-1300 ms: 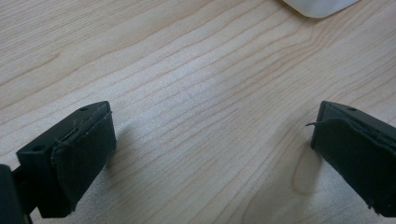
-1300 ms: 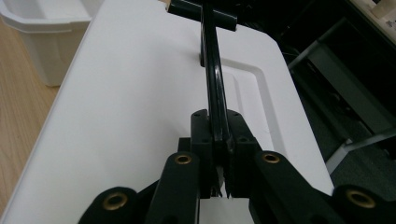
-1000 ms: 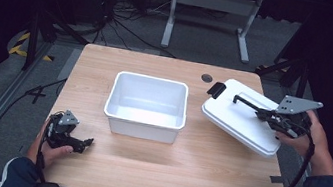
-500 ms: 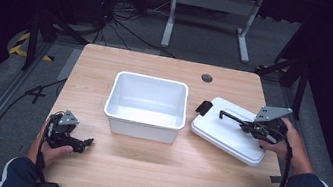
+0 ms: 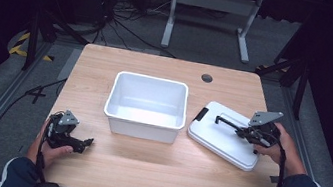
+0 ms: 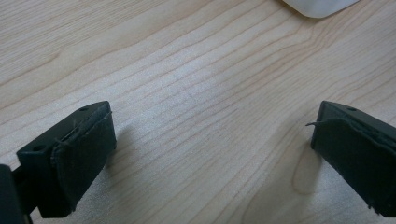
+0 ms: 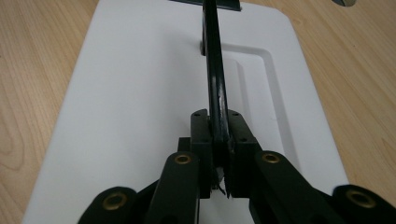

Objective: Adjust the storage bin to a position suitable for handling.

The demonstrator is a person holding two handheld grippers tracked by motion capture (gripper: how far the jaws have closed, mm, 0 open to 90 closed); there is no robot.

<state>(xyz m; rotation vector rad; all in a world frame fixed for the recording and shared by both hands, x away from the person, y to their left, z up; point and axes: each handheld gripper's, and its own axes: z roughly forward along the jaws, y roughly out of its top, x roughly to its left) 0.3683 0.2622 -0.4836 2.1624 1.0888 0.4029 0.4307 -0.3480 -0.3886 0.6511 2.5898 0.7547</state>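
A white plastic bin (image 5: 147, 104) stands open in the middle of the wooden table (image 5: 143, 165). Its white lid (image 5: 225, 141) lies flat on the table to the bin's right. My right gripper (image 5: 244, 131) is shut on the lid's black handle (image 7: 213, 70), which runs away between the jaws in the right gripper view, over the lid (image 7: 130, 93). My left gripper (image 5: 84, 143) rests low at the table's front left, open, with bare wood between its two pads (image 6: 81, 154). A corner of the bin (image 6: 317, 5) peeks in at the top of the left gripper view.
A round cable hole (image 5: 207, 78) sits near the table's far edge. Behind the table stand a metal frame (image 5: 208, 9) and cables on the floor. Dark stands flank the table on both sides.
The right gripper has carried the lid down and toward the bin; the lid, tilted and raised before, now lies flat on the table. The left gripper has stayed put.
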